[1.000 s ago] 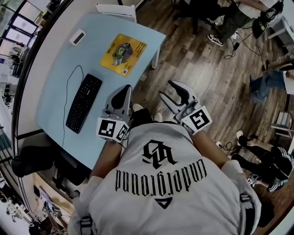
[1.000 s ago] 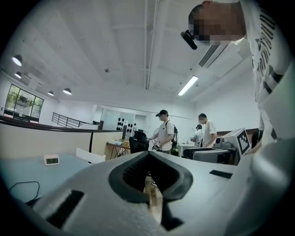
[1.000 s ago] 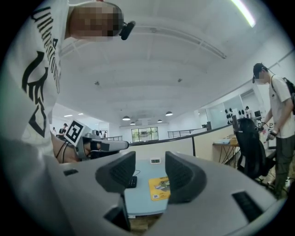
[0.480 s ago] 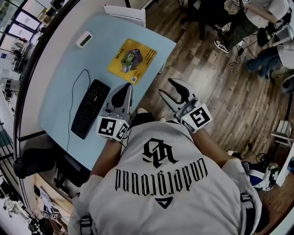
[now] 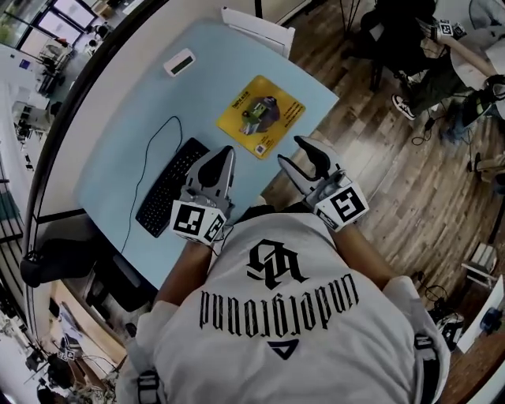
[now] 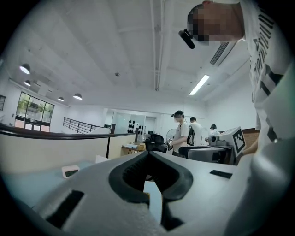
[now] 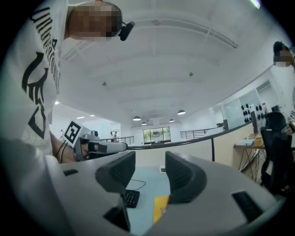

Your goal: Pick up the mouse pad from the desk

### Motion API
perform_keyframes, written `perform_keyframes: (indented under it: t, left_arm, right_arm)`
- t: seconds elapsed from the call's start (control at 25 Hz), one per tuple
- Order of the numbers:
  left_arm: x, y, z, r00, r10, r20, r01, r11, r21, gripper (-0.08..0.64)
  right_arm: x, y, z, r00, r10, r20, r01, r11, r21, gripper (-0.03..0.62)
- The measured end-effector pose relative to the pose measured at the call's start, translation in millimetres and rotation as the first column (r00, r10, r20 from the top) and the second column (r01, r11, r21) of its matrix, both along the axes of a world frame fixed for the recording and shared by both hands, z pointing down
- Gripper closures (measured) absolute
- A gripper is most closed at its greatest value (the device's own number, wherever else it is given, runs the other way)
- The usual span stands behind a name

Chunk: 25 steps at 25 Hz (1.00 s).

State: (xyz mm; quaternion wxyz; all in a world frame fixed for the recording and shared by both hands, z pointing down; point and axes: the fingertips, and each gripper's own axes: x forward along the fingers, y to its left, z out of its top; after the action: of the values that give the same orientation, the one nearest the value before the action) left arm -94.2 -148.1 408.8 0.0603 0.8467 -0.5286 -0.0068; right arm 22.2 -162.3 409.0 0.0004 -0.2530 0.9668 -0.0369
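The yellow mouse pad (image 5: 261,117) lies flat on the light blue desk (image 5: 134,134), near its right edge. Both grippers are held level in front of the person's chest, short of the pad. My left gripper (image 5: 226,151) is over the desk's near edge beside the keyboard (image 5: 170,192); its tips meet with nothing between them (image 6: 148,154). My right gripper (image 5: 290,151) hangs over the wooden floor just off the desk edge, jaws apart and empty (image 7: 150,168). In the right gripper view, the pad (image 7: 161,207) shows low between the jaws.
A small white device (image 5: 179,61) sits at the desk's far side, and a cable runs from the keyboard (image 7: 131,198). A white panel (image 5: 256,24) stands past the desk. People and chairs (image 5: 426,63) occupy the wooden floor at upper right. A dark rail (image 5: 47,158) borders the desk's left.
Both grippers have advanced toward the desk, and the mouse pad now lies closer ahead of them. The left gripper is now over the desk edge. Neither jaw setting changed.
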Motion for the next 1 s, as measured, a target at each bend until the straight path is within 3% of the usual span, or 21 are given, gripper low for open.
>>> perform_keyframes:
  t: [0.36,0.56,1.0]
  left_arm:
    - [-39,-3,4,0.988,-0.154,-0.015,0.154,0.988,-0.004,0.552]
    - [-44,-10,4,0.961,-0.277,-0.016,0.277,0.961,0.003,0.552]
    - [-18,-47,6,0.891,-0.454,-0.025,0.454,0.891,0.000,0.552]
  right_arm:
    - [-35,-24,5,0.990,-0.142,0.007,0.142,0.990,-0.011,0.387]
    - [-48,-47,4,0.963,-0.270,-0.008,0.270,0.963,0.007,0.387]
    - [-27,-127,14,0.912,-0.408,-0.039,0.408,0.913,0.008,0.387]
